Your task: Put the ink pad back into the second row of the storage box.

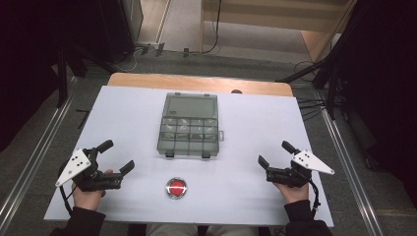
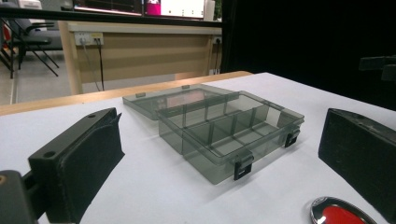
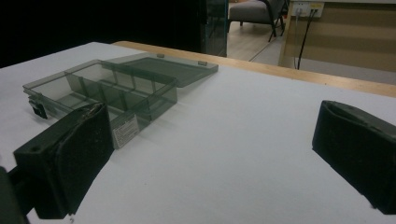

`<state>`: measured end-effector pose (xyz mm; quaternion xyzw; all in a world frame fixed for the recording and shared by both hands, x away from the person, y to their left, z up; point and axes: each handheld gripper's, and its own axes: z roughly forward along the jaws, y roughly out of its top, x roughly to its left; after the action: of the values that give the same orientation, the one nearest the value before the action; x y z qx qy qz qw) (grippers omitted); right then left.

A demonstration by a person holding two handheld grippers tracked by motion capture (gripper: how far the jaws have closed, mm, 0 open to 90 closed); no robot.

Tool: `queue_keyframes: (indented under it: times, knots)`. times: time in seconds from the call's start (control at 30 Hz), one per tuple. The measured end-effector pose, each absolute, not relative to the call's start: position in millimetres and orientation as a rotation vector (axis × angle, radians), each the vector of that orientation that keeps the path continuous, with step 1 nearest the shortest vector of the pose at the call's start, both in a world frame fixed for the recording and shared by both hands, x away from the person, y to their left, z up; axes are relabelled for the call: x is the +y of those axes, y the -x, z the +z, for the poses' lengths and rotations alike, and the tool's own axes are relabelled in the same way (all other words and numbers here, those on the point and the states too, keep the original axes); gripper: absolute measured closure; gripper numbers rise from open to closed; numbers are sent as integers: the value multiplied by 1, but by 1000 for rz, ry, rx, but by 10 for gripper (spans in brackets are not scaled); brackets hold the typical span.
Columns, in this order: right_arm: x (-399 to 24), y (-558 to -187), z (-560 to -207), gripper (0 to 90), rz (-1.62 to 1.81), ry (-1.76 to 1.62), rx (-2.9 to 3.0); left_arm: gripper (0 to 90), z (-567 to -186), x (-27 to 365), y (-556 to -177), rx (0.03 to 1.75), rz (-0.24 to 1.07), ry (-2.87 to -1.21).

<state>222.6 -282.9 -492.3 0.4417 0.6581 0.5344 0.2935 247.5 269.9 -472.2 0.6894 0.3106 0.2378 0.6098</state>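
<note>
Grippers rest at our table's near corners, left gripper (image 1: 114,158) and right gripper (image 1: 273,155), both with jaws apart and empty. We judge a careless reach could shove the light box (image 1: 190,125) or catch its laid-back lid. Box sits centre, well ahead, between both; red disc (image 1: 176,188) lies nearer us.

Right gripper (image 3: 212,154): jaws set wide apart, nothing held between. Smoky transparent compartment box (image 3: 100,91) seen at left on white table (image 3: 243,140), lid (image 3: 168,65) laid open flat behind. White label (image 3: 125,131) noted on box side.
</note>
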Motion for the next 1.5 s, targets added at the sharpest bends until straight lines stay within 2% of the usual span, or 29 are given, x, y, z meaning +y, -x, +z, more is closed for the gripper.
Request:
queue_keyframes:
  times: [0.83, 1.5]
  knots:
    - [-278, -222, -494, 0, 1420, -1167, 1799, 0, -473, 270, -247, 726, 539, -1591]
    - [-254, -226, -504, 0, 1367, -1127, 2012, 0, -473, 269, -247, 728, 534, -1593]
